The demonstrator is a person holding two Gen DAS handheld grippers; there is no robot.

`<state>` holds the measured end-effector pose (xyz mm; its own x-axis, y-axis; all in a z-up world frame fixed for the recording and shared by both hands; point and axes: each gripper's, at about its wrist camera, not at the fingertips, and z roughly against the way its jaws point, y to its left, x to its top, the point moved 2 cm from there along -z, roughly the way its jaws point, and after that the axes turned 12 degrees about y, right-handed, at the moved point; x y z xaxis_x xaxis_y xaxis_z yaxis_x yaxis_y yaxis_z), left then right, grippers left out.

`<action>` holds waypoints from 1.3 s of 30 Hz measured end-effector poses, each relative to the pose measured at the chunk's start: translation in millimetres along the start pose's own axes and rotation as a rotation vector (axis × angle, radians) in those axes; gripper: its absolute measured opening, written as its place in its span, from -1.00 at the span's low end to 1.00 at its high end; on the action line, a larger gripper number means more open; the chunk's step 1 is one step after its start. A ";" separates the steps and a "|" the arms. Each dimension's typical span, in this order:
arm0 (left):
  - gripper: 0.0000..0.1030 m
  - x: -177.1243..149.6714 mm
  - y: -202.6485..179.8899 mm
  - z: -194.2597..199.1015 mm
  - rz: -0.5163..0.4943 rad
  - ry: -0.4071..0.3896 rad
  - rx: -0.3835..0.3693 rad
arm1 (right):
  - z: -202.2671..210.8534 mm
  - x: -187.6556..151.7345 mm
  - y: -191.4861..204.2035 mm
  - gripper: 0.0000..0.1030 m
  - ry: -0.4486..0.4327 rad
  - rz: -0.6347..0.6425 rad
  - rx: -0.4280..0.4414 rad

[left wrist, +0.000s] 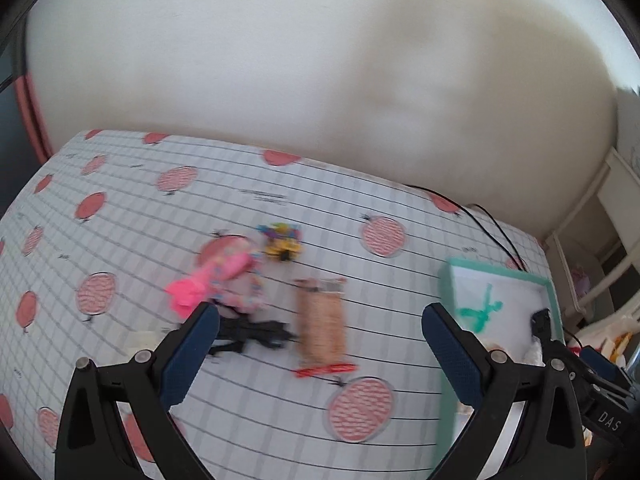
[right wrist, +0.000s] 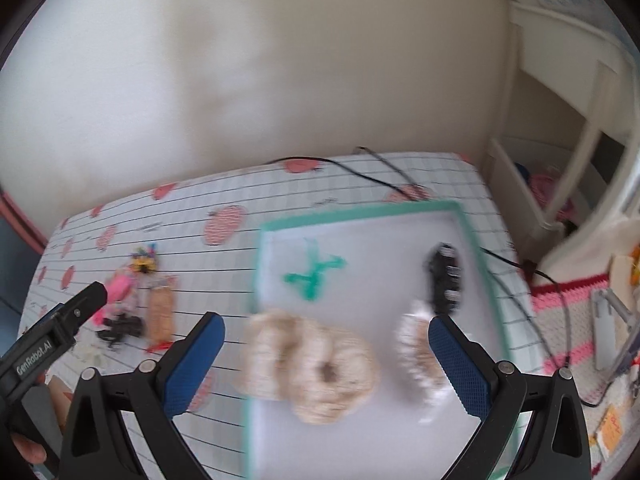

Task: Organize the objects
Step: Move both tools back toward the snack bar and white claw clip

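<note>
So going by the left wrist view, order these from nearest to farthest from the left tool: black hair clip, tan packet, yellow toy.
From the left tool:
1. Black hair clip, just off its left finger.
2. Tan packet, ahead between the fingers; close to the clip's rank.
3. Yellow toy, farthest, towards the wall.

Two beige scrunchies (right wrist: 312, 364), one tray (right wrist: 360, 210), two claws (right wrist: 326, 354).

Tray (right wrist: 360, 210) sits right on the table (left wrist: 200, 184); inside it, two scrunchies (right wrist: 312, 372) in front, a clip (right wrist: 444, 280) behind at right. Left of the tray, a cluster of small toys (left wrist: 224, 280).
</note>
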<state>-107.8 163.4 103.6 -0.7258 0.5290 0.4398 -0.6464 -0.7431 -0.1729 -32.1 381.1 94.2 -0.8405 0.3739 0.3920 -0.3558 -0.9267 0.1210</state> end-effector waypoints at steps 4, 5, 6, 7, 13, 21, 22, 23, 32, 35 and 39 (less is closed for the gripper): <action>0.96 6.5 61.4 11.2 0.102 -0.012 0.045 | -8.1 -0.5 53.8 1.00 0.004 0.067 0.043; 0.96 6.9 76.8 13.4 0.132 -0.016 0.059 | -11.5 -1.0 67.6 1.00 0.009 0.081 0.057; 0.96 6.6 92.9 15.8 0.157 -0.016 0.070 | -14.6 -2.2 79.7 1.00 0.014 0.094 0.070; 0.96 5.9 105.0 17.0 0.178 -0.018 0.081 | -18.3 -3.7 93.2 1.00 0.020 0.110 0.080; 0.96 -0.3 163.7 17.2 0.267 -0.004 0.114 | -32.3 -15.3 152.5 1.00 0.038 0.187 0.111; 0.97 -7.2 163.3 -3.5 0.269 0.044 0.101 | -53.5 -14.1 167.5 1.00 0.047 0.198 0.091; 0.96 -8.0 160.9 -7.5 0.269 0.053 0.109 | -58.1 -13.8 166.2 1.00 0.052 0.191 0.085; 0.97 -9.5 157.8 -12.6 0.266 0.061 0.113 | -62.8 -13.0 164.8 0.96 0.051 0.176 0.082; 0.96 -23.3 139.3 -48.8 0.258 0.137 0.169 | -98.8 -12.2 159.0 0.66 0.074 0.134 0.094; 0.96 -24.9 137.6 -55.8 0.261 0.149 0.177 | -107.5 -12.4 160.6 0.57 0.077 0.125 0.094; 0.91 -26.5 137.3 -61.3 0.272 0.155 0.194 | -116.2 -11.4 162.2 0.54 0.082 0.124 0.098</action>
<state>-191.8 72.4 14.1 -0.9018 0.3458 0.2591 -0.3786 -0.9214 -0.0879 -127.7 231.0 3.3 -0.9074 0.2547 0.3344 -0.2091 -0.9636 0.1665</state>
